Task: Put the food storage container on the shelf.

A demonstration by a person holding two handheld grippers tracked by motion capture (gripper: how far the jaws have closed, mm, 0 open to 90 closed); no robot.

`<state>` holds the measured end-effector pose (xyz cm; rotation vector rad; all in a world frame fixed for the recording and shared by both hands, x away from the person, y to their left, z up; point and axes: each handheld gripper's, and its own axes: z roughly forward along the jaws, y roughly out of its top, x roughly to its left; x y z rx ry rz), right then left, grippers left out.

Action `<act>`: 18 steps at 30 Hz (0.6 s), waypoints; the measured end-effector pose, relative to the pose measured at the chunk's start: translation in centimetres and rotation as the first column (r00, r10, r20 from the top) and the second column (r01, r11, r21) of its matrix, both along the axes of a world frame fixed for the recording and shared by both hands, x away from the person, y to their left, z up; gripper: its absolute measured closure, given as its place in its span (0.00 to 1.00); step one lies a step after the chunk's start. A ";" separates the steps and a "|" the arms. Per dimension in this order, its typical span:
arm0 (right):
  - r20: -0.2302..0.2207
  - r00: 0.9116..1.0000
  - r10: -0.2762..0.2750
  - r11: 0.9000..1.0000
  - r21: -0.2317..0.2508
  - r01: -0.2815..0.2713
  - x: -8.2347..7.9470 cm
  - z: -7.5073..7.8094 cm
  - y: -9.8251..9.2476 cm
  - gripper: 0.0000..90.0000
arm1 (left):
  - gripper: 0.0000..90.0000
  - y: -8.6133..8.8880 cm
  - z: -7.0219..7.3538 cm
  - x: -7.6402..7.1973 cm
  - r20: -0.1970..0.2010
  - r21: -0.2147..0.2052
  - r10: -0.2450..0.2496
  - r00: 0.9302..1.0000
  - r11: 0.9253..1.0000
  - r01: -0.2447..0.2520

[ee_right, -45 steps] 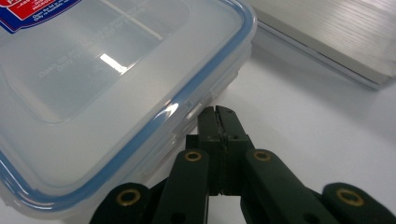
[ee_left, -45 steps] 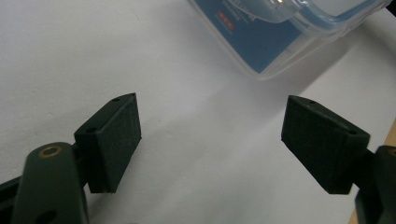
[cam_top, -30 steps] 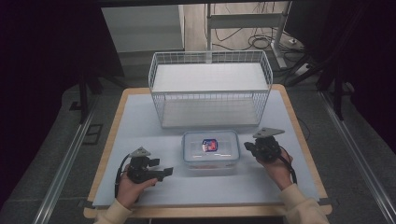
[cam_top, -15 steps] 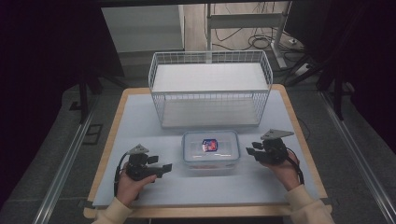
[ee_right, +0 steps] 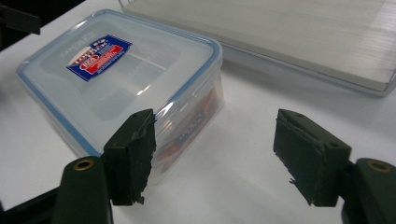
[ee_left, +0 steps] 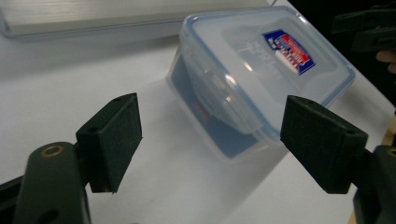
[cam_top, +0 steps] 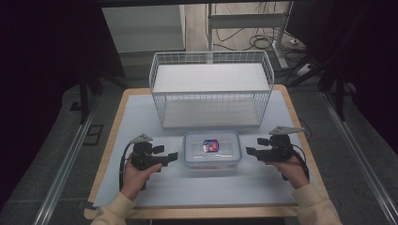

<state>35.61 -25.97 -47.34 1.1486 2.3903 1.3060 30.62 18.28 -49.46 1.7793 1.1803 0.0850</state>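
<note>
Near the lower middle of the high view, a clear plastic box (cam_top: 212, 149) with a blue-edged lid and a red and blue label lies flat on the white desk (cam_top: 141, 117). Behind it, in the upper middle of the frame, stands a white wire basket (cam_top: 211, 96). At the lower left, the left gripper (cam_top: 168, 158) is held in the person's hand and points toward the left end of the box — near it, not touching. At the lower right, the right gripper (cam_top: 249, 152) points toward the right end of the box, also apart from it.

Seen in the left gripper view, the box (ee_left: 261, 74) fills the upper middle and right of the frame. The black jaws stand wide apart at the bottom, with nothing between them.

Looking at the right gripper view, the box (ee_right: 116, 79) lies at the upper left, and the basket's white floor (ee_right: 299, 32) is at the upper right. The jaws have just been opening — they stand wide apart with only bare desk between them, the left one just in front of the box's corner.
</note>
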 end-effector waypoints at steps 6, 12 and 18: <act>-0.009 1.000 -0.024 1.000 -0.006 0.024 0.1 0.0 0.0 0.30 | 0.19 -0.8 0.2 1.3 -0.040 -0.024 0.012 0.999 1.000 -0.013; -0.018 1.000 -0.014 0.999 0.041 0.015 0.1 0.1 -0.1 0.29 | 0.17 -2.4 -0.2 2.8 -0.110 -0.084 -0.025 0.994 0.996 0.016; -0.017 1.000 -0.020 0.999 0.047 0.021 0.1 0.0 -0.1 0.29 | 0.16 -3.5 -1.0 3.3 -0.146 -0.083 -0.057 0.988 0.996 0.045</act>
